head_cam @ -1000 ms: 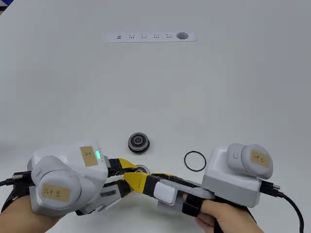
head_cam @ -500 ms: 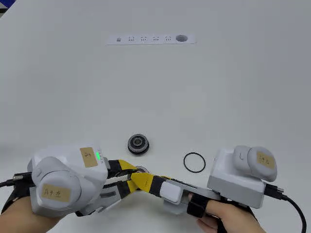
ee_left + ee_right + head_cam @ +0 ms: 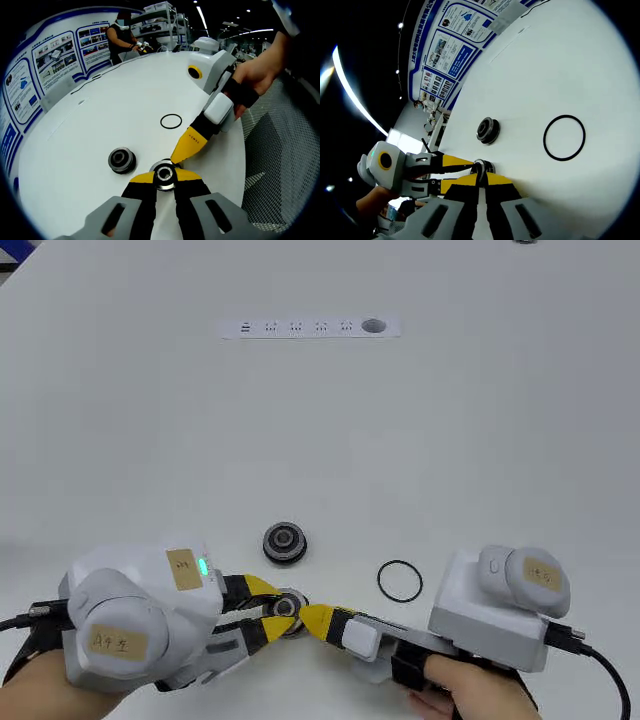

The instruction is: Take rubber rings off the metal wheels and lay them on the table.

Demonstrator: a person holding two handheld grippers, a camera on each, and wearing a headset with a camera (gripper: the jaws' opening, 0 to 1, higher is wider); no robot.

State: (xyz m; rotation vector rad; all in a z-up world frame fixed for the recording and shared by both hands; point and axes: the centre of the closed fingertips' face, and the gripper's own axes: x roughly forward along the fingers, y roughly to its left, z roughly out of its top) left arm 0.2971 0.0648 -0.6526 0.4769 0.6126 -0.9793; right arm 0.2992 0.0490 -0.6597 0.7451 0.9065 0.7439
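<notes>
Clamping wheel (image 3: 165, 173) w/ L gripper (image 3: 165, 176) near front edge of desk (image 3: 450, 420), pinching its ring (image 3: 479, 169) w/ R gripper (image 3: 480, 176).

The small silver metal wheel (image 3: 288, 605) is half covered by the yellow tips of the left claw (image 3: 279, 609) clasped round it, so its rim cannot be made out. The right claw (image 3: 312, 617) has its jaws together against that wheel, and whether they nip anything is hidden. Both claws' white housings and the right hand (image 3: 466, 694) are cut by the head view's lower edge. The long white power strip (image 3: 309, 327) has markings too small to read. A dark object (image 3: 524, 241) is clipped at the top edge.
</notes>
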